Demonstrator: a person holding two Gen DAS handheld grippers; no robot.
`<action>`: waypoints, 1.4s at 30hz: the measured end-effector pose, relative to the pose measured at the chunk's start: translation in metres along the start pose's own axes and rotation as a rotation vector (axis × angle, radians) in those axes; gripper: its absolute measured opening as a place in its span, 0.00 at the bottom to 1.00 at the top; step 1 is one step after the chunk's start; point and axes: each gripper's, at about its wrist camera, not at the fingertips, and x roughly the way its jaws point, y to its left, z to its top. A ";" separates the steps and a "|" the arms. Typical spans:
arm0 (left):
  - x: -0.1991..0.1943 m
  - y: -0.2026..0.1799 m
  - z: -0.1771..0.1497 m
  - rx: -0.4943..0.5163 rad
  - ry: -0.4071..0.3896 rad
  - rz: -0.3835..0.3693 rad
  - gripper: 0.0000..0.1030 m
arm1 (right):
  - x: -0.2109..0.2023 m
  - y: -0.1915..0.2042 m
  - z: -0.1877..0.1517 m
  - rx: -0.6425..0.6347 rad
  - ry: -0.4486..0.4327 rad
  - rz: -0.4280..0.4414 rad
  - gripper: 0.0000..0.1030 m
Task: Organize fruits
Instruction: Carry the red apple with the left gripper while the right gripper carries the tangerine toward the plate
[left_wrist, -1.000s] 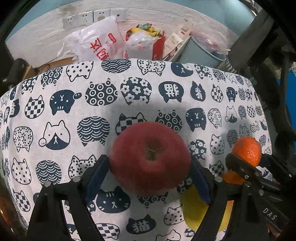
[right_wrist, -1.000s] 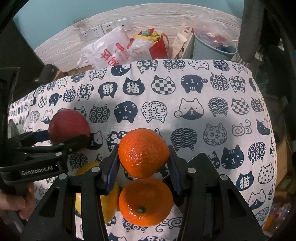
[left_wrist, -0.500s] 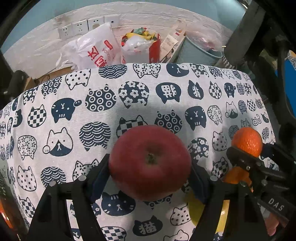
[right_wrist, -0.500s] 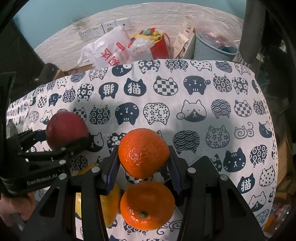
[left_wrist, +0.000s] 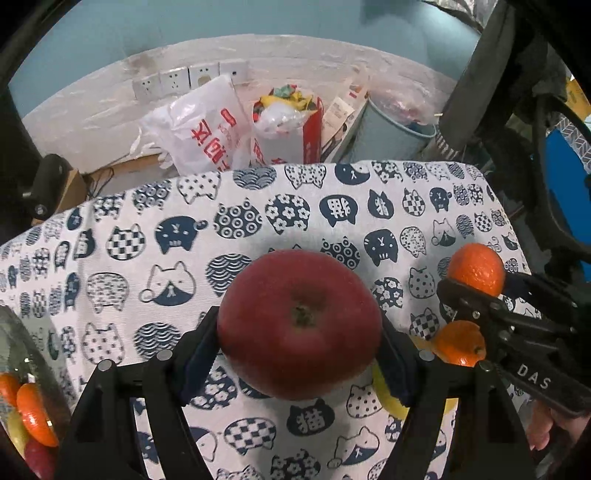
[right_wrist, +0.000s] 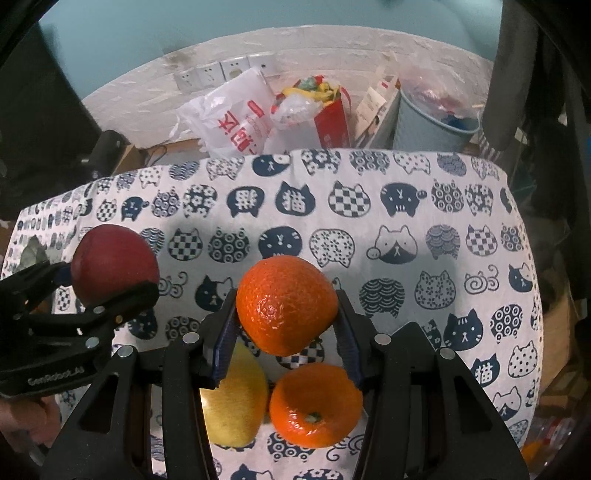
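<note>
Apple and orange, each clamped in its claw, have lifted off the cloth.

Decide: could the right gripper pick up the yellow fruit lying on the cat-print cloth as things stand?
Probably not. The right gripper is shut on a round orange mandarin, so its jaws are full; the yellow fruit lies below, beside a second orange mandarin.

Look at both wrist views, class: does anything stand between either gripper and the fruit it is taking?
Nothing visible does. The left gripper is already shut on the red apple, and the right gripper on an orange. A second orange and a yellow fruit lie on the cat-print cloth below, not between the pads.
</note>
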 end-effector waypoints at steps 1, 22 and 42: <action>-0.004 0.001 -0.001 0.000 -0.006 0.002 0.76 | -0.002 0.002 0.000 -0.004 -0.005 0.002 0.47; -0.066 0.027 -0.025 -0.012 -0.071 0.021 0.76 | -0.040 0.050 0.003 -0.083 -0.059 0.047 0.47; -0.106 0.099 -0.057 -0.132 -0.103 0.058 0.76 | -0.039 0.132 0.009 -0.198 -0.056 0.122 0.47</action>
